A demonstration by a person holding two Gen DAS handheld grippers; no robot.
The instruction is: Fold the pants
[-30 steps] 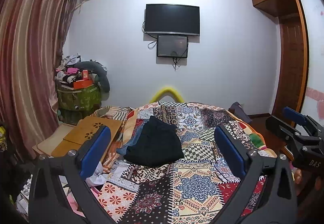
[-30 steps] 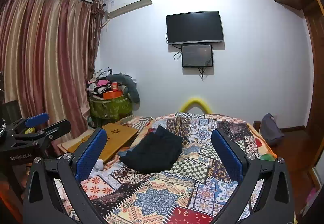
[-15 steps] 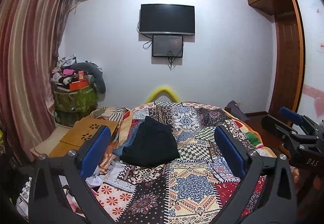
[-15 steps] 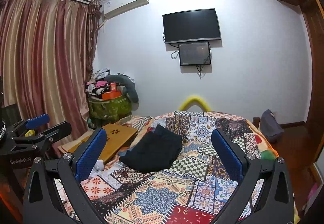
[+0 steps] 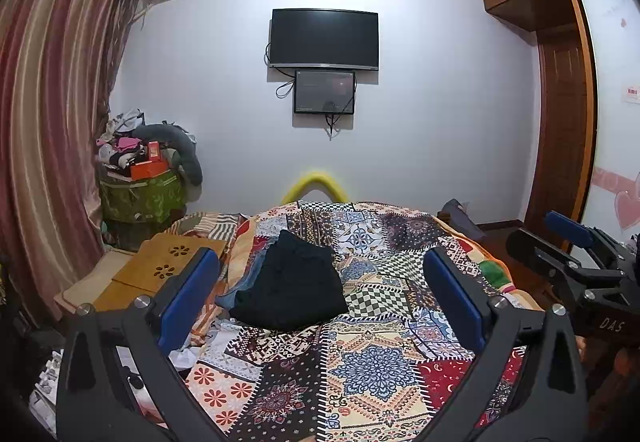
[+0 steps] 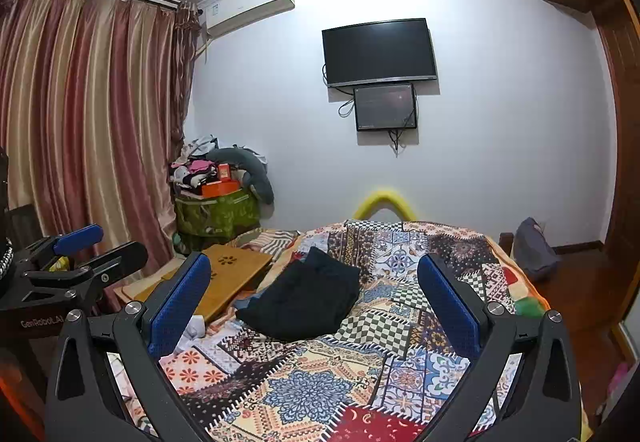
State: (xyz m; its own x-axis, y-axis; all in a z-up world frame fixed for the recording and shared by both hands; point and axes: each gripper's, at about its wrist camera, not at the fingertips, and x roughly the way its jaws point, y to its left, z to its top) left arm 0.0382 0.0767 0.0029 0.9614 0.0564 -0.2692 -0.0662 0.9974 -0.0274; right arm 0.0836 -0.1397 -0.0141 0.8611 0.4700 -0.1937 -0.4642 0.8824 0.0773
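Left gripper (image 5: 322, 296) hangs above the near end of the bed (image 5: 376, 366), its blue-padded fingers (image 5: 188, 300) spread wide with nothing between them. Through that gap the black pants (image 5: 290, 290) lie folded in a compact pile on the patchwork quilt, toward the bed's left side, partly over a blue garment (image 5: 240, 284). At the right edge of this view the right gripper (image 5: 568, 242) shows, also empty.

From the right wrist view, the right gripper (image 6: 314, 300) is likewise wide open and empty, held well short of the pants (image 6: 306, 300), which rest on the quilt near a wooden tray (image 6: 224, 276) beside the bed. The left gripper (image 6: 88, 246) appears at the left edge.
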